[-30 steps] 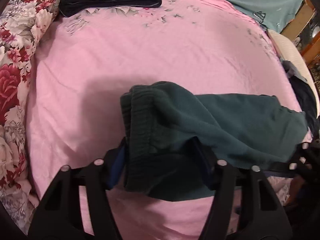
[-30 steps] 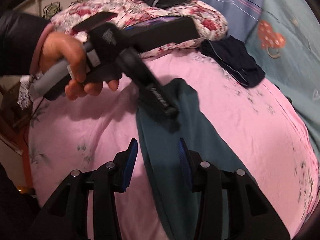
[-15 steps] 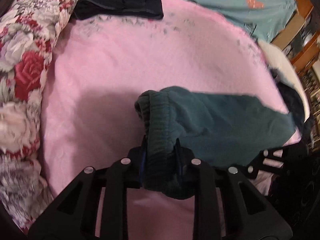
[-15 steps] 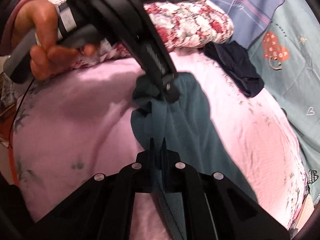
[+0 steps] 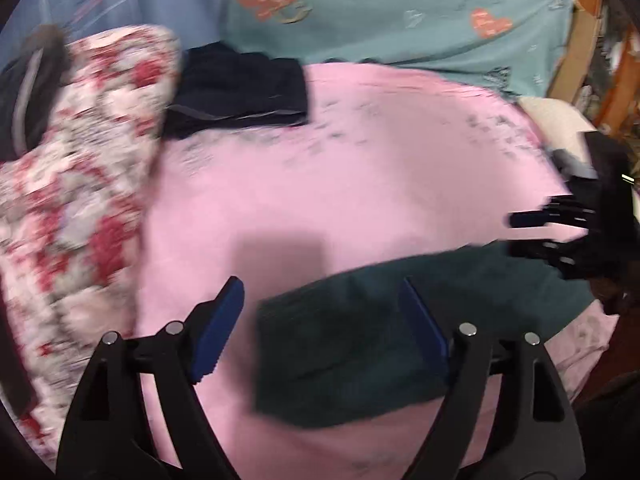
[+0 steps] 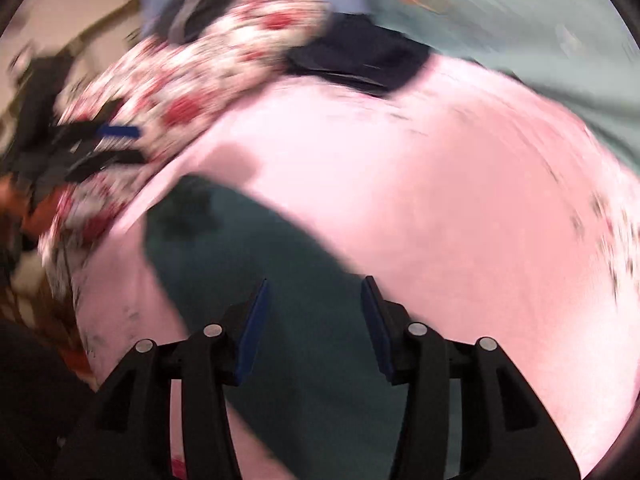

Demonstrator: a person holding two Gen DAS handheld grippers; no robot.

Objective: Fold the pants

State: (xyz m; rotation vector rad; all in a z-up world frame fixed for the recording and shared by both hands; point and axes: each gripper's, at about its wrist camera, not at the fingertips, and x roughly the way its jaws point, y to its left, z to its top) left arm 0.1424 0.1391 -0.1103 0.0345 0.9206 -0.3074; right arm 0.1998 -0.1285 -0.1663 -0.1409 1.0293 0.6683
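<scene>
The dark green pants [image 5: 360, 344] lie flat on the pink sheet [image 5: 360, 184], folded into a long strip. My left gripper [image 5: 320, 320] is open and empty, just above their near end. In the right wrist view the pants [image 6: 304, 320] run from under my right gripper [image 6: 312, 312] toward the upper left. The right gripper is open and empty over the cloth. The right gripper also shows at the right edge of the left wrist view [image 5: 560, 232], and the left one at the left edge of the right wrist view [image 6: 92, 148]. Both views are blurred.
A floral quilt [image 5: 72, 184] is piled along the left. A folded dark navy garment [image 5: 240, 96] lies at the back of the sheet. Teal bedding with heart prints [image 5: 400, 12] lies behind it. Dark clothes [image 5: 600, 184] sit at the right edge.
Both grippers have opened and let go of the pants, which now lie flat. Both have pulled back and up, and the views have swung.
</scene>
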